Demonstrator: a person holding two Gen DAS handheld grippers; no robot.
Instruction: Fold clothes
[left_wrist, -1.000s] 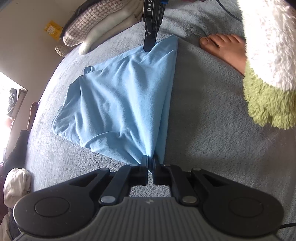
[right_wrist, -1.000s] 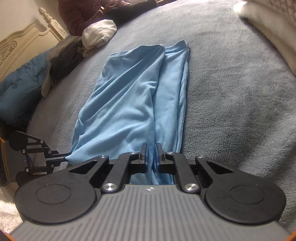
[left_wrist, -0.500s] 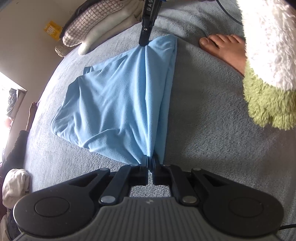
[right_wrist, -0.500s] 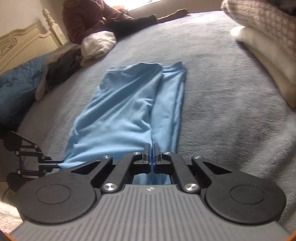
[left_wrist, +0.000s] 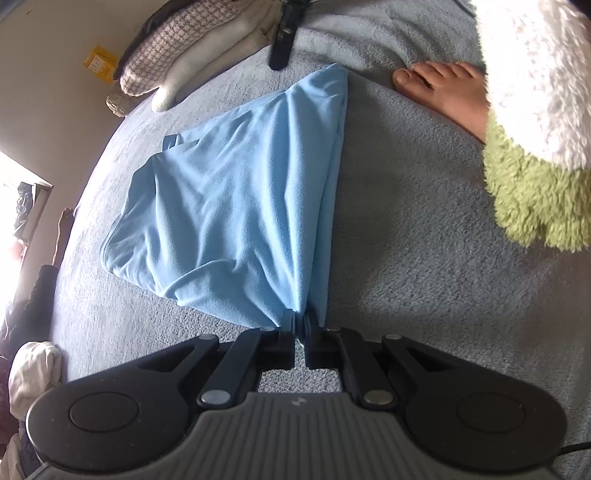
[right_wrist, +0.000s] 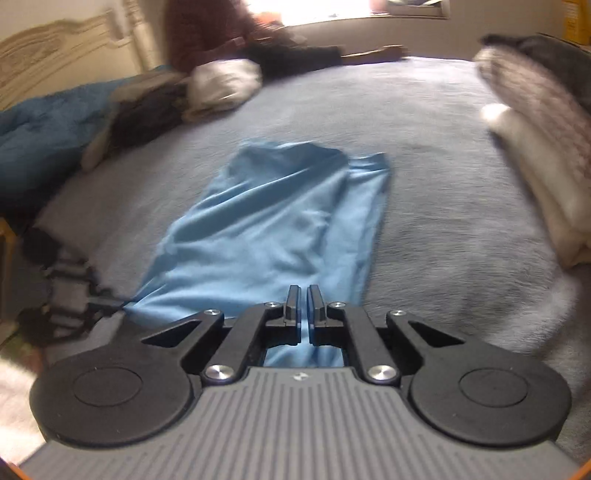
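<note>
One near corner of the blue garment (left_wrist: 236, 206) is pinched in the left gripper (left_wrist: 299, 321), anchoring it on the bed (left_wrist: 406, 229); the right gripper (right_wrist: 303, 301) hangs closed, fingers empty, above it.

A grey blanket (left_wrist: 424, 258) covers the bed. At two o'clock in the left wrist view lies a fluffy white-and-green plush (left_wrist: 532, 155), with a bare foot (left_wrist: 447, 92) at one o'clock just beside it. At eleven o'clock sit stacked pillows (left_wrist: 192, 55). In the right wrist view, a carved headboard (right_wrist: 62, 48) stands at ten o'clock.
</note>
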